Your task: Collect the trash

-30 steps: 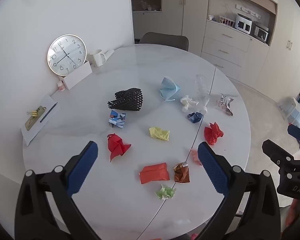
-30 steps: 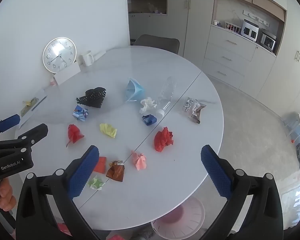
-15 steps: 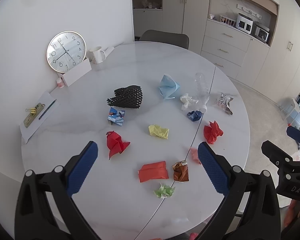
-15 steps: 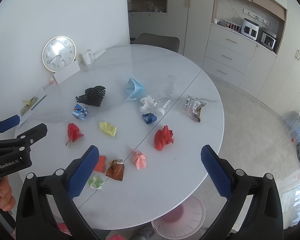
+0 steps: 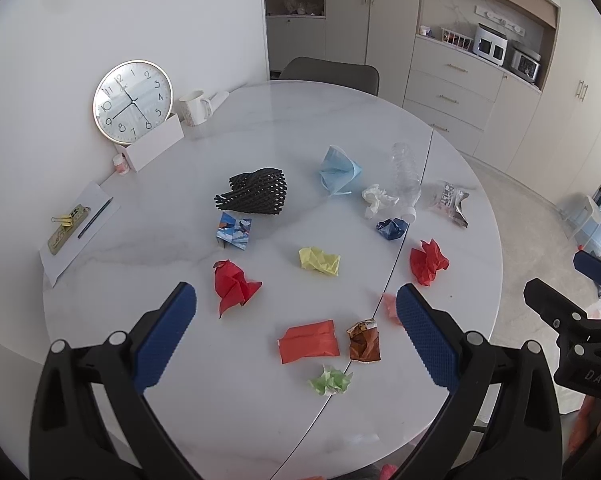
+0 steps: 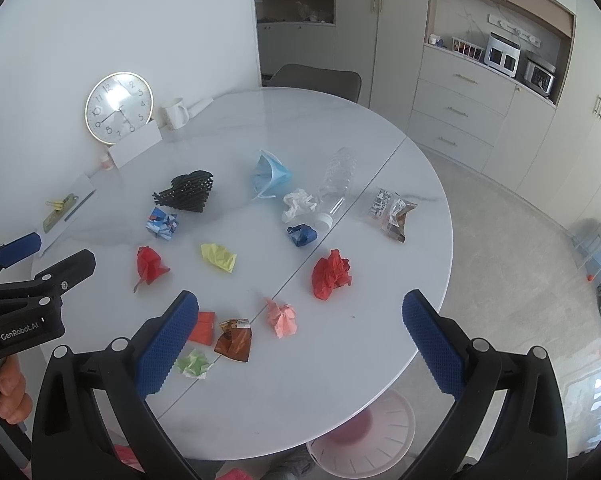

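Observation:
Several pieces of trash lie scattered on a round white table (image 5: pixel 260 128): a red paper wad (image 5: pixel 234 285), an orange-red wrapper (image 5: pixel 308 341), a brown wrapper (image 5: pixel 364 341), a green wad (image 5: pixel 330 379), a yellow wad (image 5: pixel 319 261), a blue face mask (image 5: pixel 337 170) and a clear plastic bottle (image 6: pixel 336 184). My left gripper (image 5: pixel 296 332) hovers open above the near edge, over the orange-red wrapper. My right gripper (image 6: pixel 300 336) is open too, above a pink wad (image 6: pixel 283 317), with a second red wad (image 6: pixel 331 274) beyond it.
A wall clock (image 5: pixel 132 101), a white mug (image 5: pixel 194 107), a black mesh holder (image 5: pixel 256 197) and a paper sheet with a pen (image 5: pixel 80 232) stand at the table's far left. A pink bin (image 6: pixel 362 436) sits on the floor under the near right edge. Cabinets line the back wall.
Both grippers have drifted slightly back and up, so the table sits a little farther away in view. Nothing on the table has moved.

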A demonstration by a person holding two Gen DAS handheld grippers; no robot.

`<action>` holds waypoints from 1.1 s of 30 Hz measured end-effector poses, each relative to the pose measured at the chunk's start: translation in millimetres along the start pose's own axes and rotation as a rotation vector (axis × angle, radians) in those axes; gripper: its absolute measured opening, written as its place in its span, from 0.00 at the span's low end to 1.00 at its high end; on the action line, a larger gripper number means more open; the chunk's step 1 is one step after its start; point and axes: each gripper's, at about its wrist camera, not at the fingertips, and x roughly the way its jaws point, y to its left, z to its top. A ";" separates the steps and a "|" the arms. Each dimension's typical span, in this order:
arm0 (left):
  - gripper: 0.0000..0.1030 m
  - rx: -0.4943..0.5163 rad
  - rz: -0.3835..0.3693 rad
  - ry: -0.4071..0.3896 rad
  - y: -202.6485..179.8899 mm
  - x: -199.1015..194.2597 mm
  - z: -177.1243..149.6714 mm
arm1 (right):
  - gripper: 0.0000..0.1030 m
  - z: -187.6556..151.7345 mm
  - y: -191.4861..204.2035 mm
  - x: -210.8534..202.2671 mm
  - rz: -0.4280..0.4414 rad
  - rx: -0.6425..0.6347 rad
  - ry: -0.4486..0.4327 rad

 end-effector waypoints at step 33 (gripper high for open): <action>0.93 0.002 -0.004 0.021 4.9 3.7 3.0 | 0.98 -2.0 -5.4 2.0 0.007 0.015 0.011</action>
